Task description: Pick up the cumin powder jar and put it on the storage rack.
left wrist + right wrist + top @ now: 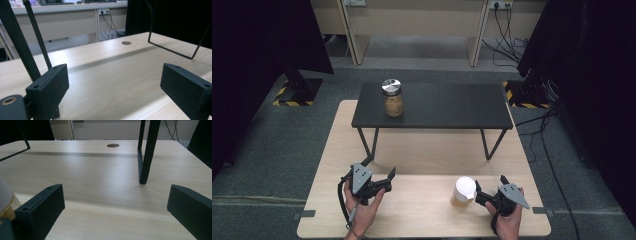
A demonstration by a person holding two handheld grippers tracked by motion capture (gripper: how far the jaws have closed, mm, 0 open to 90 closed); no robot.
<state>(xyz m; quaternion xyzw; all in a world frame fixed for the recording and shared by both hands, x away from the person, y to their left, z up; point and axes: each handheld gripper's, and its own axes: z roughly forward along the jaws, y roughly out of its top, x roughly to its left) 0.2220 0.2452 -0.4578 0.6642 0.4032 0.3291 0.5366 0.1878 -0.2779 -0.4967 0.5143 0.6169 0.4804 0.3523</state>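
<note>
On the black raised shelf point(437, 105), toward its left end, stands a glass jar with a silver lid point(392, 97) and tan contents. A second jar with a white lid point(463, 191) rests on the pale wooden table point(422, 150) near the front right. It touches or nearly touches the left jaw of my right gripper point(490, 182). In the right gripper view the jar point(5, 197) sits outside the left jaw, and my right gripper point(115, 205) is open over bare wood. My left gripper point(381, 167) is low at the front left, open and holding nothing point(115, 85).
The shelf's black legs stand close ahead: a thick leg point(25, 45) and a wire leg point(172, 48) before the left gripper, a thick leg point(147, 152) before the right. A round cable hole point(113, 145) lies at the table's far side. Black stands and cables flank the table on the floor.
</note>
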